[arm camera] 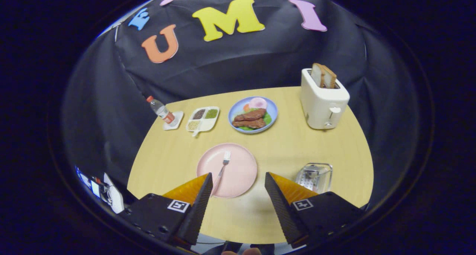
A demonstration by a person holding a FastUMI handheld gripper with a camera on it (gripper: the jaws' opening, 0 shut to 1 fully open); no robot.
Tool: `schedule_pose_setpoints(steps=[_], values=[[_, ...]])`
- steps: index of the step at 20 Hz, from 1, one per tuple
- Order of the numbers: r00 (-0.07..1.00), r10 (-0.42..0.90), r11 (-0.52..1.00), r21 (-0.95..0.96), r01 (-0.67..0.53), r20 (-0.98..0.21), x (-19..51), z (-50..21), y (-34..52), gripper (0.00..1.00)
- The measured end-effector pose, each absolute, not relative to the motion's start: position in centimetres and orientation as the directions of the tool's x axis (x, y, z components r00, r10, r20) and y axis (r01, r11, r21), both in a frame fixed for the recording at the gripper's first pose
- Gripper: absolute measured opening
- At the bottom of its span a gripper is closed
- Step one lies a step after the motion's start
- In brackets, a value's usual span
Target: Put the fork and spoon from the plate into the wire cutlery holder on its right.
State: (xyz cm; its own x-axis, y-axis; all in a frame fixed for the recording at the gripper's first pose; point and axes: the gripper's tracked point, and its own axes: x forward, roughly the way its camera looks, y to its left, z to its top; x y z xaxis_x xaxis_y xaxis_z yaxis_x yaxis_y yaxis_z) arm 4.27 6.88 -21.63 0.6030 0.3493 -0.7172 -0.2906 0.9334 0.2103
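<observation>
The gripper (238, 182) hangs above the pink plate (241, 173), jaws spread and empty, likely for the fork (222, 168). The wire cutlery holder (314, 177) already holds something (probably the spoon).

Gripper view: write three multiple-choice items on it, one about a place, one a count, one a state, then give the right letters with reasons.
1. Where does the fork lie?
A. On the pink plate
B. Inside the wire cutlery holder
C. Beside the toaster

2. How many bread slices stand in the toaster?
A. None
B. Two
C. Four

3. How is the gripper?
A. Shut on the fork
B. Shut on the water bottle
C. Open, holding nothing

Key: 1 A, the fork rests on the plate just ahead of the fingers, its handle running toward the left finger. 2 B, two slices stick out of the slots. 3 C, the fingers stand wide apart with bare table between them.
</observation>
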Motion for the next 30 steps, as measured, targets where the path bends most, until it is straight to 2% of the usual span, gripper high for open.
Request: schedule_pose_setpoints(steps=[5, 12, 20, 24, 26, 29, 30], values=[[0.604, 0.325, 0.945, 0.219, -0.245, -0.728, 2.5, -29.0, 13.4, 0.85], [0.629, 0.156, 0.986, 0.079, -0.149, -0.762, 3.8, -35.7, 15.8, 0.85], [0.601, 0.041, 0.998, 0.011, -0.055, -0.799, 5.6, -39.0, 16.2, 0.56], [0.578, 0.034, 0.999, 0.013, -0.041, -0.815, 6.0, -39.8, 16.3, 0.54], [0.581, 0.036, 0.999, 0.014, -0.041, -0.813, 6.2, -39.8, 16.5, 0.30], [0.594, 0.001, 0.995, -0.056, -0.078, -0.804, 6.5, -39.3, 16.0, 0.29], [0.589, -0.008, 0.995, -0.064, -0.075, -0.808, 6.7, -39.7, 15.6, 0.20]])
